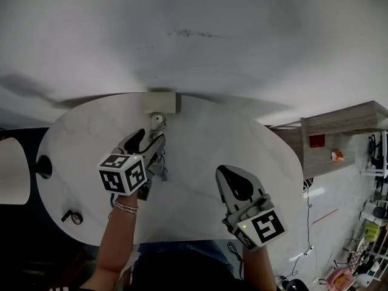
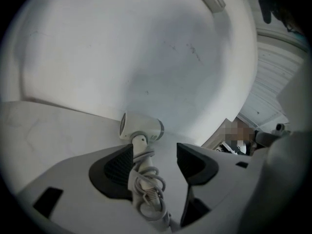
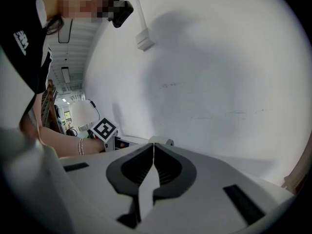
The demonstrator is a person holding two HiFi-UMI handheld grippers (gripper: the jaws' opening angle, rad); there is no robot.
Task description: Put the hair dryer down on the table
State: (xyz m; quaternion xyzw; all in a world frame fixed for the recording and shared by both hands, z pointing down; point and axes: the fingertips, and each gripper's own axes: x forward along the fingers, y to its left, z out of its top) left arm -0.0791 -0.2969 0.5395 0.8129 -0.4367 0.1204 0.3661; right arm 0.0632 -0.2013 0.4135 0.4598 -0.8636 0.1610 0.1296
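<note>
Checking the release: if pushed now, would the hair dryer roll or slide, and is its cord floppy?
The hair dryer would probably slide, not roll: its handle juts from the barrel, and the table looks smooth. The coiled cord looks floppy and would likely trail or snag. Its plastic shell is probably light.

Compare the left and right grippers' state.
The left gripper has its fingers apart; the right gripper has them pressed together. The left gripper frames the handle of the hair dryer, lying ungripped on the table; the right gripper holds nothing. Both hover above the table.
</note>
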